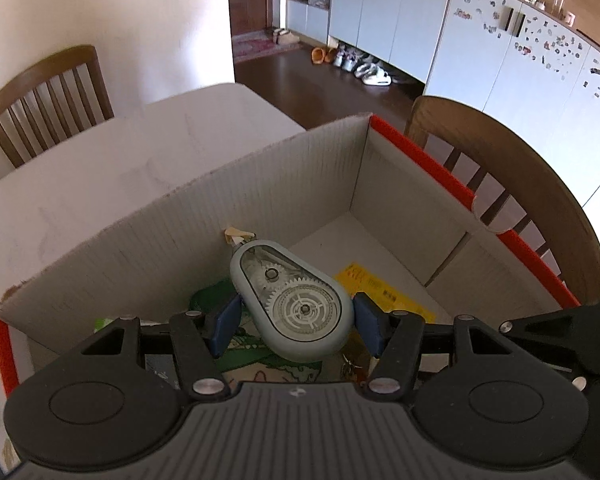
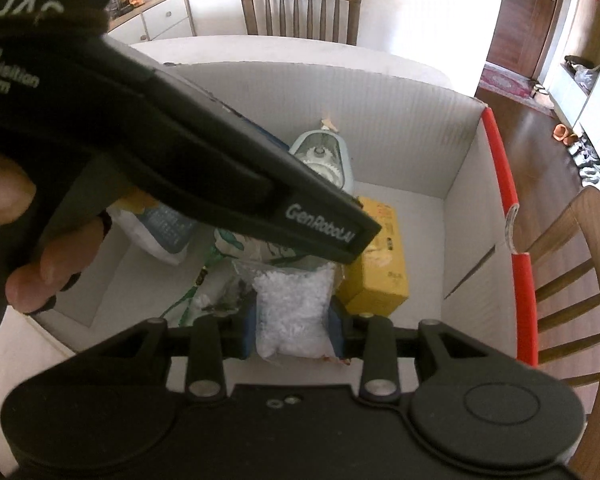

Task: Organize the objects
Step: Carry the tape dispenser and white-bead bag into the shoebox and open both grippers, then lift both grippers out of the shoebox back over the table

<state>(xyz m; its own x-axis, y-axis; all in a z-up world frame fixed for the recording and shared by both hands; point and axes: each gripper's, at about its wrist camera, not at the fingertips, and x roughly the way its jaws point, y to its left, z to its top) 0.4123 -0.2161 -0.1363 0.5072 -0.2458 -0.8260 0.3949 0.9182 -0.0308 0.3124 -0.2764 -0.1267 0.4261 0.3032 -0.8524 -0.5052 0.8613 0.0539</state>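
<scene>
A pale grey-blue correction-tape dispenser (image 1: 296,304) with a clear gear window hangs tip-up over the white cardboard box (image 1: 204,216). A clear bag of white pellets (image 2: 294,312) sits near its front, a yellow carton (image 2: 382,264) just right.

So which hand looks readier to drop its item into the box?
Probably left: the left gripper holds the correction tape dispenser over the cardboard box; the right gripper, gripping a plastic bag, sits nearer the edge.

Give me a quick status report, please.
Left gripper shut on tape dispenser over box. Right gripper shut on bag. Left tool crosses right view.
</scene>
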